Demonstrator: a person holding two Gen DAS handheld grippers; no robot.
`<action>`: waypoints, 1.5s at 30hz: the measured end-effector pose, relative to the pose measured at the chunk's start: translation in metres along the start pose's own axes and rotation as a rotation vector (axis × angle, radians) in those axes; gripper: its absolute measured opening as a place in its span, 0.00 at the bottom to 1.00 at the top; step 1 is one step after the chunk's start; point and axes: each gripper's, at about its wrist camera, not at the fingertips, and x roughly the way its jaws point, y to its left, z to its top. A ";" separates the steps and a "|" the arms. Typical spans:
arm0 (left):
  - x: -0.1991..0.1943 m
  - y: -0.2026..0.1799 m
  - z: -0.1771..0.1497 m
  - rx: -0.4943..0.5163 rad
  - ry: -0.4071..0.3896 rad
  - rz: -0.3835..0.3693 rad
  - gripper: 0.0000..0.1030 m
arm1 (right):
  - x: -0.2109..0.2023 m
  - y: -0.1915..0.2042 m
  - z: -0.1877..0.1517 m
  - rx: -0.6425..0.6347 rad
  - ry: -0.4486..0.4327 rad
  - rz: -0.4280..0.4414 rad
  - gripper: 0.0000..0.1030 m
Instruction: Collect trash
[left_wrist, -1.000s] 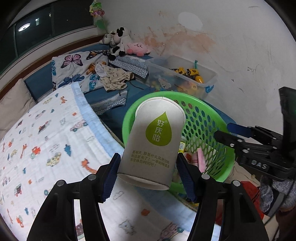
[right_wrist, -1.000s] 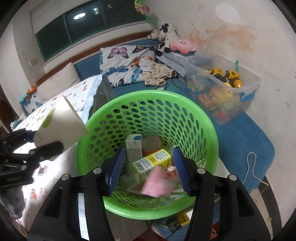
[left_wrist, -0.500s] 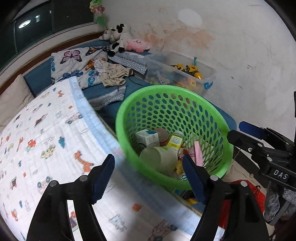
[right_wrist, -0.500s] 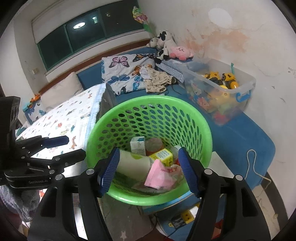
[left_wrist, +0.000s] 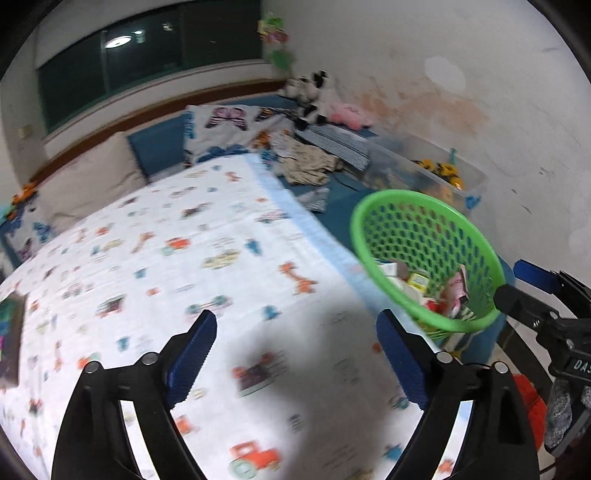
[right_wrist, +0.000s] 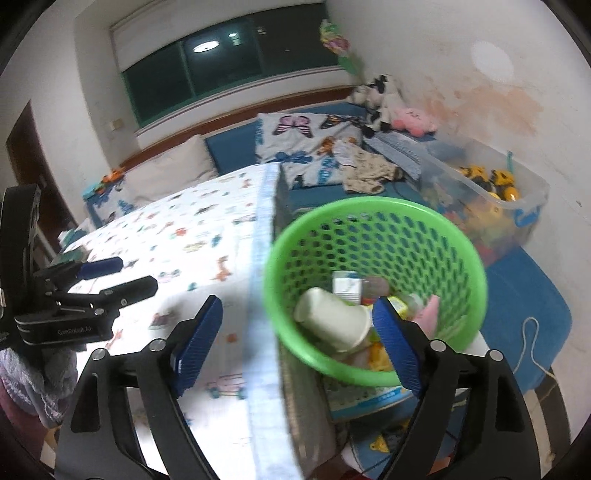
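A green perforated basket (right_wrist: 458, 254) stands beside the bed and holds the paper cup (right_wrist: 332, 325), lying on its side, with small cartons and a pink wrapper. It also shows in the left wrist view (left_wrist: 424, 210) at the right. My left gripper (left_wrist: 295, 354) is open and empty above the patterned bed cover (left_wrist: 155, 258). My right gripper (right_wrist: 295, 339) is open and empty, above the bed edge and the basket's near rim. The left gripper (right_wrist: 118, 275) also appears at the left of the right wrist view.
A clear toy bin (right_wrist: 491, 199) stands against the wall behind the basket. Pillows, clothes (right_wrist: 369, 171) and plush toys (right_wrist: 380, 99) lie at the bed's far end. A white cord (right_wrist: 532, 343) lies on the blue mat at right.
The left gripper let the paper cup drop into the basket, then swung left over the bed cover. The right gripper pulled back and left from the basket. Both views are motion-blurred.
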 end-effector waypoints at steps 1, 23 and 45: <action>-0.004 0.004 -0.002 -0.009 -0.005 0.010 0.85 | 0.000 0.008 -0.001 -0.015 -0.001 0.006 0.83; -0.090 0.097 -0.075 -0.245 -0.024 0.269 0.92 | 0.002 0.112 -0.015 -0.171 0.014 0.150 0.93; -0.115 0.115 -0.111 -0.349 -0.047 0.358 0.92 | 0.007 0.142 -0.028 -0.202 0.044 0.194 0.93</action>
